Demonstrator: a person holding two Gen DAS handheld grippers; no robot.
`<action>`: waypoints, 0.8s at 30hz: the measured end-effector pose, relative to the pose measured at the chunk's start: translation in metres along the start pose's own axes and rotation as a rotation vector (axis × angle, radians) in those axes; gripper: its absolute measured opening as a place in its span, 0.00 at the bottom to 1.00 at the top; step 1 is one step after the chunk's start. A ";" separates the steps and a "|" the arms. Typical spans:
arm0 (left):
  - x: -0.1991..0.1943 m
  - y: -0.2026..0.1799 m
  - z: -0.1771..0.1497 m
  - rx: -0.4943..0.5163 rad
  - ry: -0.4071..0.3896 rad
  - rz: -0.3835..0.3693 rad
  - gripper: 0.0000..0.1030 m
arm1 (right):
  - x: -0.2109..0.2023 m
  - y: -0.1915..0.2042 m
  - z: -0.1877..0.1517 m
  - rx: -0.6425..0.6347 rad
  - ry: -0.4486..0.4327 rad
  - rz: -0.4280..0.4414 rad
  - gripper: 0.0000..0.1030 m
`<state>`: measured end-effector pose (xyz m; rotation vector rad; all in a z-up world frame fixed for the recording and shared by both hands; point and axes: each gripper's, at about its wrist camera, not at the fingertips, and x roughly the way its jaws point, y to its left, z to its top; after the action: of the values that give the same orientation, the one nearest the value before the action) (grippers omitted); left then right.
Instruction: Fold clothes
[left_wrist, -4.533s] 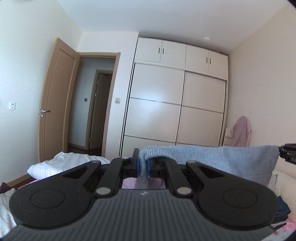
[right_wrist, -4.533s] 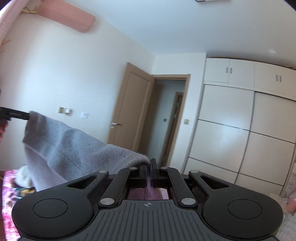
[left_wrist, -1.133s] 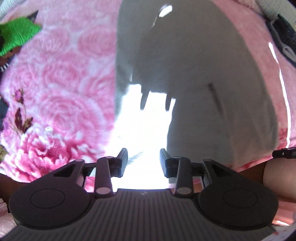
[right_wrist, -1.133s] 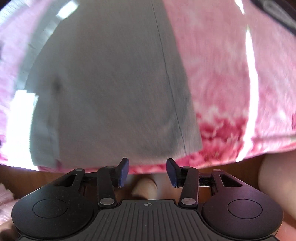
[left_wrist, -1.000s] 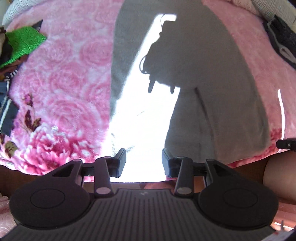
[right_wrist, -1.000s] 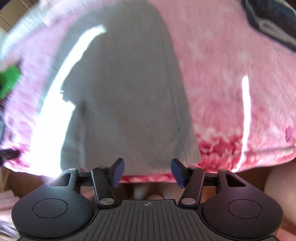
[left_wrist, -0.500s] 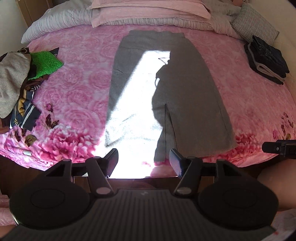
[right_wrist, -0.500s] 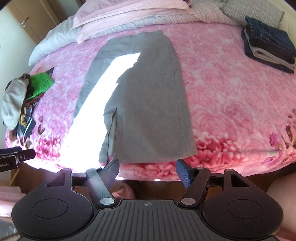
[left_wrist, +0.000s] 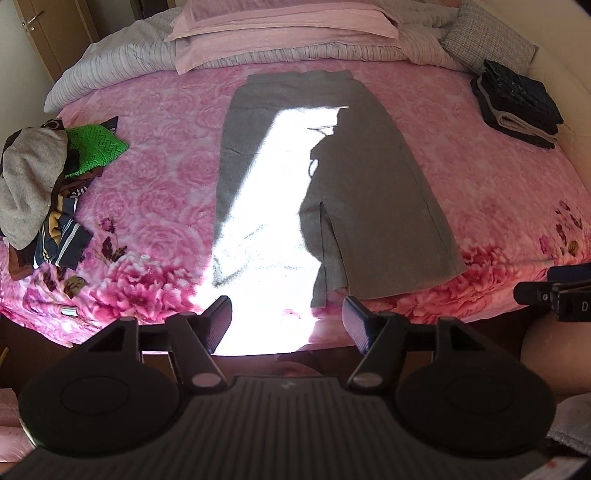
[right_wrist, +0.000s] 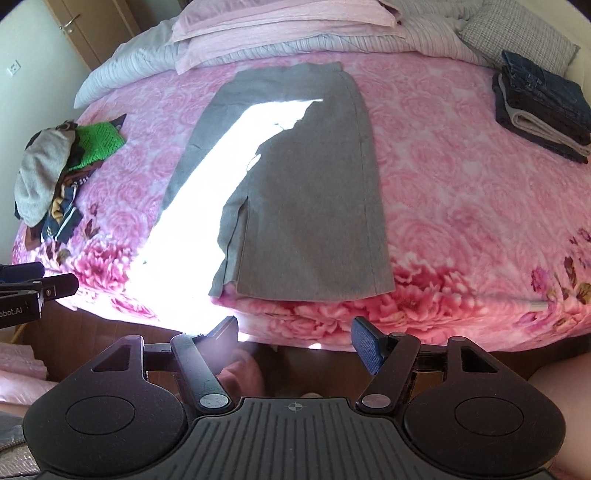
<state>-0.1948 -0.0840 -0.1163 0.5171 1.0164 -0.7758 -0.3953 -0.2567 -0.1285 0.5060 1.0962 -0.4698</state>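
Note:
A long grey skirt (left_wrist: 373, 192) (right_wrist: 306, 206) lies flat on the pink rose-patterned bedspread (left_wrist: 155, 192) (right_wrist: 461, 192), waistband toward the pillows, slit hem near the bed's front edge. A bright strip of sunlight crosses its left half. My left gripper (left_wrist: 287, 320) is open, empty, held back from the bed's front edge below the hem. My right gripper (right_wrist: 294, 335) is likewise open and empty, just in front of the bed edge. Each gripper shows at the side of the other's view.
A heap of unfolded clothes (left_wrist: 40, 184) (right_wrist: 55, 173) with a green knit sits at the bed's left. A stack of folded dark garments (left_wrist: 517, 107) (right_wrist: 543, 110) rests at the far right. Pillows and a striped duvet (left_wrist: 280, 40) line the head of the bed.
Both grippers let go of the grey skirt, now laid flat on the bed, and have drawn back and up from it; their jaws have opened wider.

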 end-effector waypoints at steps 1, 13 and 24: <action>-0.001 -0.001 -0.002 -0.001 0.001 -0.002 0.61 | 0.000 0.000 -0.001 -0.003 0.003 0.001 0.63; -0.001 -0.006 -0.014 0.007 0.033 0.012 0.62 | 0.006 0.002 -0.006 -0.030 0.034 0.013 0.63; 0.000 -0.014 -0.015 0.016 0.045 0.013 0.62 | 0.005 -0.004 -0.007 -0.017 0.039 0.015 0.63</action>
<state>-0.2144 -0.0825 -0.1240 0.5566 1.0477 -0.7645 -0.4004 -0.2560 -0.1357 0.5102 1.1326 -0.4384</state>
